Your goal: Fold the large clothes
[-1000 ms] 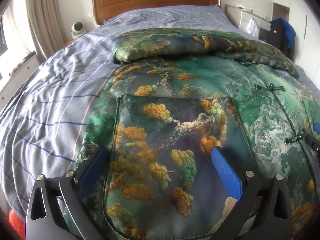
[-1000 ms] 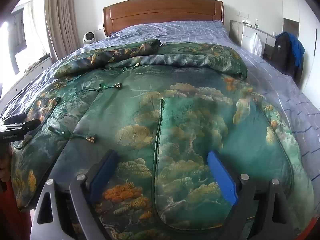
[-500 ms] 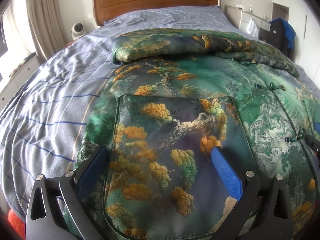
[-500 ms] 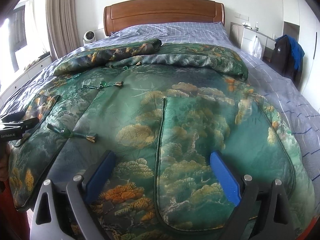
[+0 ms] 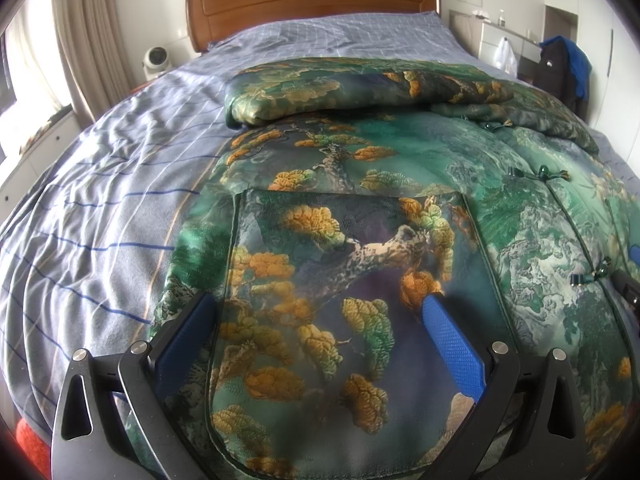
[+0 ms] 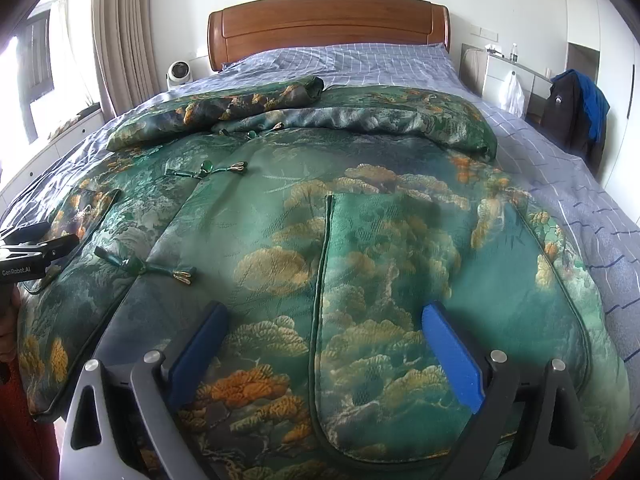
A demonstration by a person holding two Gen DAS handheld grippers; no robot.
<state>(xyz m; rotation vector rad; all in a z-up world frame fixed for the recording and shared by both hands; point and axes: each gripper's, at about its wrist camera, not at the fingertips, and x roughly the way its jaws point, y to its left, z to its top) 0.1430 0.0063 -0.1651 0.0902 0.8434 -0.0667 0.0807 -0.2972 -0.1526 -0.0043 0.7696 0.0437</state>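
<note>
**Jacket spread flat on the bed, both grippers spread wide above its hem**

Jacket, a large padded one in green brocade with pine trees and orange clusters, lies front up across the striped blue bedsheet, its hem at the near edge of the bed.

Nearest in the left wrist view, the left gripper hangs over the jacket's patch pocket, blue fingers released and wide apart, nothing between them. In the right wrist view the right gripper hovers over the other pocket; its jaws have just been opening and stand spread, with only the cloth below and nothing pinched. The left gripper also shows at that view's left edge, just above the jacket.

Farther up, knotted frog fasteners run along the front closure. Beyond them, both sleeves are folded across the chest, lying over the jacket's upper part.

Behind the jacket the sheet runs to a wooden headboard. A small white fan sits left of it beside the curtain; a dark and blue garment hangs at the right wall.
</note>
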